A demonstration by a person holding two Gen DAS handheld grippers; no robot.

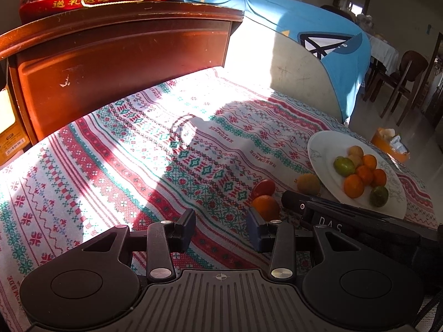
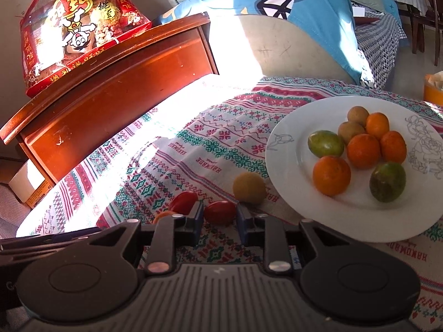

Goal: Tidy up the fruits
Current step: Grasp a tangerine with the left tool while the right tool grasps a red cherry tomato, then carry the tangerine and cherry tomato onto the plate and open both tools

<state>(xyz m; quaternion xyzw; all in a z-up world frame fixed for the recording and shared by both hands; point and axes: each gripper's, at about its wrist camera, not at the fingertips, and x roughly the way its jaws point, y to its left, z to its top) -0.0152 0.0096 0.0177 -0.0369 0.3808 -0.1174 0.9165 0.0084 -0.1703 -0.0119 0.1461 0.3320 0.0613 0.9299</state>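
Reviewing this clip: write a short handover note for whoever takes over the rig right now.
Left gripper: open, empty, low over the tablecloth.
Right gripper: open, jaws either side of a red tomato, not closed on it.
White plate: already holds eight fruits, orange, green and brownish.
Loose on the cloth: that tomato, a second red tomato, a yellow fruit by the plate rim, and an orange by the left gripper.
Left: move those four onto the plate.

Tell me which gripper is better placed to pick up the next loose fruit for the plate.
Right. The right gripper is open with a small red tomato between its fingers, beside the white ceramic plate. The left gripper is open over bare cloth, with only a small orange near one finger.
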